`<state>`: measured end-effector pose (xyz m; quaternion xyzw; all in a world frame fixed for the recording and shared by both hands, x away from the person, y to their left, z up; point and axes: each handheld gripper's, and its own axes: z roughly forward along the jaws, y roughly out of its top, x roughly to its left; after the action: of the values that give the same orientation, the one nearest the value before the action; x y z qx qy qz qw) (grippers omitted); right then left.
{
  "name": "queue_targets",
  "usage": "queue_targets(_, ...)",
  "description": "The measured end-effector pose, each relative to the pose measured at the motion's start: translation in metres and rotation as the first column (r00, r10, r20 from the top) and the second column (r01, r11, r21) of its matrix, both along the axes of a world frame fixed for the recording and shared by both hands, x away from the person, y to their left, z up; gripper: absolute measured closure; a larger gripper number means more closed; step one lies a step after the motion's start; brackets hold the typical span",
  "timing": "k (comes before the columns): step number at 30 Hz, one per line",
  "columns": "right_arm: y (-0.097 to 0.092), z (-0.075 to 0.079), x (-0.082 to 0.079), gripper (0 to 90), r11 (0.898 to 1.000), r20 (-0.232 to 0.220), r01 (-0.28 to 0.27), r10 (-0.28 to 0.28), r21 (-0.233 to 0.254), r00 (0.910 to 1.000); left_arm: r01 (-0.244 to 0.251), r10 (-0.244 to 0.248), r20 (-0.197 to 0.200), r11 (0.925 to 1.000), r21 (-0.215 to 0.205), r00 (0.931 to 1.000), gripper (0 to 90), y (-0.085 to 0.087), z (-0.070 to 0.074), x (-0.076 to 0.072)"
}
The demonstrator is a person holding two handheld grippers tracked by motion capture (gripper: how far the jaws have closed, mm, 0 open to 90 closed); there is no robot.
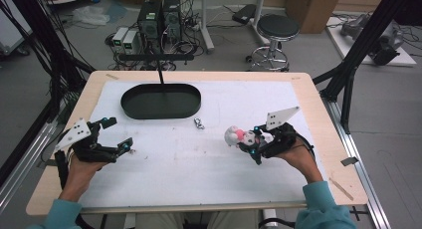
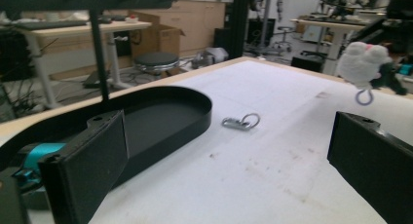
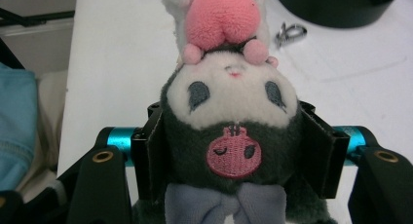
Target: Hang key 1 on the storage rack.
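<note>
A small plush toy (image 1: 238,136) with a white face, dark hood, pink emblem and lilac bow hangs above the right part of the white mat, with my right gripper (image 1: 250,142) shut on it. In the right gripper view the toy (image 3: 229,112) sits between both black jaws, which press its sides. My left gripper (image 1: 117,134) stands open over the left part of the mat, nothing between its jaws. From the left gripper view the toy (image 2: 361,63) shows far right with a ring dangling under it. A metal clasp (image 1: 199,123) lies on the mat.
A black oval tray (image 1: 160,100) rests at the back of the mat, with a thin black stand rising behind it. The clasp (image 2: 240,121) lies just in front of the tray (image 2: 195,112). The wooden table edge (image 1: 318,114) runs around the mat.
</note>
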<state>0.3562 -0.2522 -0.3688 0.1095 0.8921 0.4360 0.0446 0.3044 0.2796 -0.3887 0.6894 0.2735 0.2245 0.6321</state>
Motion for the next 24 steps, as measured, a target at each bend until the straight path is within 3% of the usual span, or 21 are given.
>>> queue_targets(8, 0.024, 0.011, 0.005, 37.3, 0.999, 0.029, -0.035, 0.034, 0.042, 0.9990, 0.115, -0.114, -0.014, 0.9918, 0.055, 0.9933, 1.8, -0.024, 0.025, 0.016)
queue_targets(13, 0.037, 0.017, 0.009, 37.3, 0.996, 0.032, -0.056, 0.054, 0.066, 0.9980, 0.185, -0.184, -0.021, 0.9776, 0.100, 0.9827, 1.8, -0.042, 0.037, 0.025)
queue_targets(22, 0.057, 0.023, 0.012, 37.3, 0.992, 0.043, -0.099, 0.096, 0.076, 0.9945, 0.274, -0.272, -0.034, 0.9514, 0.140, 0.9616, 1.8, -0.071, 0.048, 0.037)
queue_targets(24, 0.063, 0.025, 0.013, 37.3, 0.990, 0.053, -0.117, 0.114, 0.075, 0.9921, 0.280, -0.278, -0.035, 0.9471, 0.157, 0.9599, 1.8, -0.077, 0.050, 0.039)
